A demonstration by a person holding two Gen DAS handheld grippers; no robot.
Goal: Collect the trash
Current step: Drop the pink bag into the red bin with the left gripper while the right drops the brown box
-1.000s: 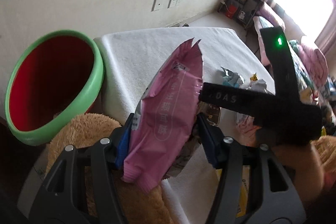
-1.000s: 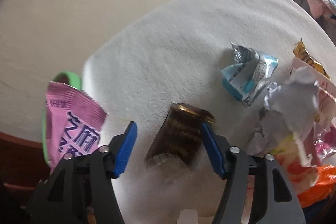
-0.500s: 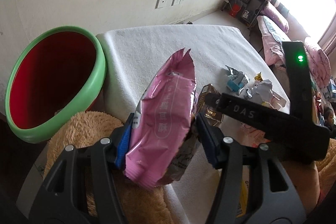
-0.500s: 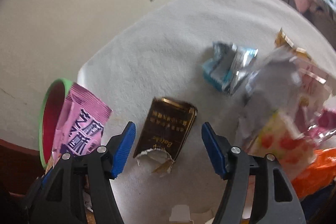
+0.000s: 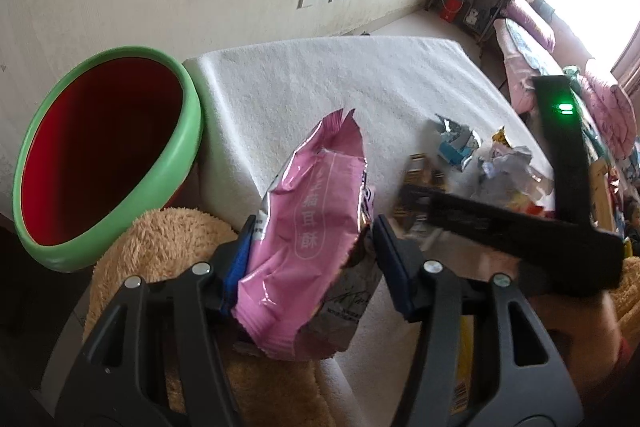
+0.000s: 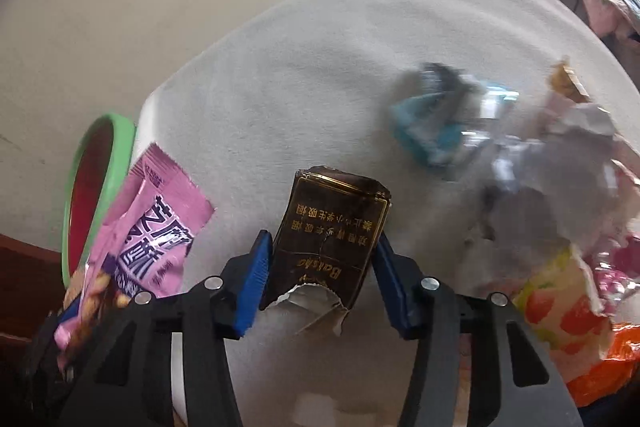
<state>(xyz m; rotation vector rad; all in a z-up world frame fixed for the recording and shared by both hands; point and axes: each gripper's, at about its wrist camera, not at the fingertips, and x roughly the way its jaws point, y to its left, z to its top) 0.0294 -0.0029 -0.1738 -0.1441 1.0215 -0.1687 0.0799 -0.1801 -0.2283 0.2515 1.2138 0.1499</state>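
My left gripper [image 5: 310, 247] is shut on a pink snack wrapper [image 5: 308, 227], held up near the table's front left corner, right of the green-rimmed red bin [image 5: 100, 155]. The wrapper [image 6: 148, 235] and bin [image 6: 100, 187] also show at the left of the right wrist view. My right gripper [image 6: 320, 267] has its blue pads on both sides of a dark brown cigarette pack [image 6: 332, 239] with a torn near end, on the white cloth; the jaws touch or nearly touch it. The right gripper's body [image 5: 520, 223] crosses the left wrist view.
A white cloth covers the table [image 6: 320, 47]. A trash pile lies at right: a blue and silver wrapper [image 6: 444, 119], crumpled white paper [image 6: 560, 155], a yellow-orange wrapper [image 6: 560, 299]. A tan plush [image 5: 168, 247] sits below the left gripper. A wall with posters stands behind.
My right gripper moved onto the brown pack and its jaws closed in to the pack's sides. The left gripper kept the pink wrapper and shifted only slightly.
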